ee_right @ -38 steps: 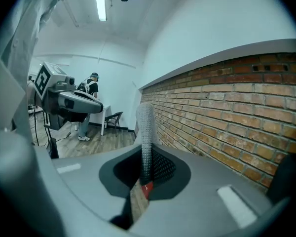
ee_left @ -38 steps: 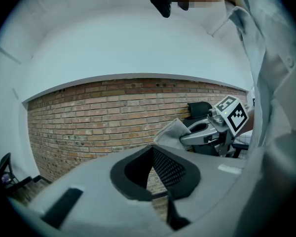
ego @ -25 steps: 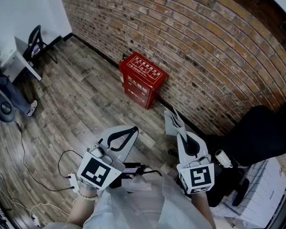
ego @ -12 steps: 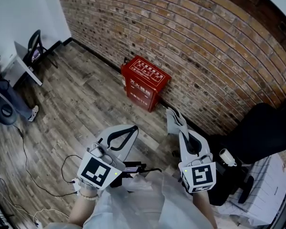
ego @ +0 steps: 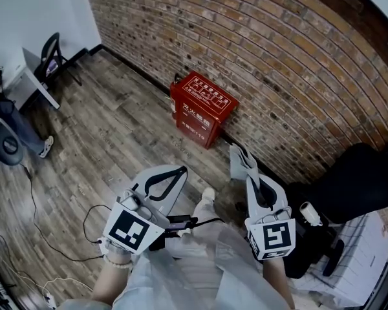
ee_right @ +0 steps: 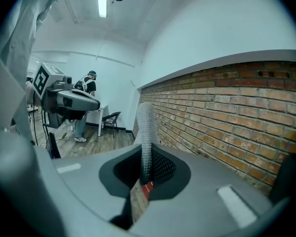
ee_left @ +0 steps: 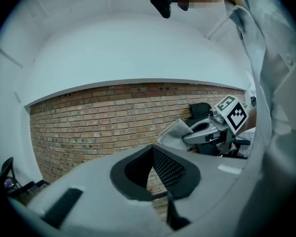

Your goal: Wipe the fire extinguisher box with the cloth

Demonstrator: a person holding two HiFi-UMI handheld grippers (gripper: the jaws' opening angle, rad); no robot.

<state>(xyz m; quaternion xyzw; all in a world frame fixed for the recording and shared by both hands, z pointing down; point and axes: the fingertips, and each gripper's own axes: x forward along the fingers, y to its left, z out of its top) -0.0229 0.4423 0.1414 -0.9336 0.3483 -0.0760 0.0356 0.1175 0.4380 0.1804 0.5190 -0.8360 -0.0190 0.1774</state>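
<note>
Newly in view — a white shoe (ego: pixel 207 195)

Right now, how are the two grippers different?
The right gripper pinches the grey cloth; the left gripper holds nothing. In the head view the left gripper leans rightward, while the right gripper leans slightly leftward. Both have jaws shut, and both point toward the red box.

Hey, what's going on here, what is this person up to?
Someone is standing on a wooden floor with a pair of tongs in each hand. The right tongs are shut on a grey cloth. The left tongs are shut and empty. The red fire extinguisher box sits on the floor against the brick wall, ahead of both tongs and apart from the cloth, so wiping has not yet begun.
</note>
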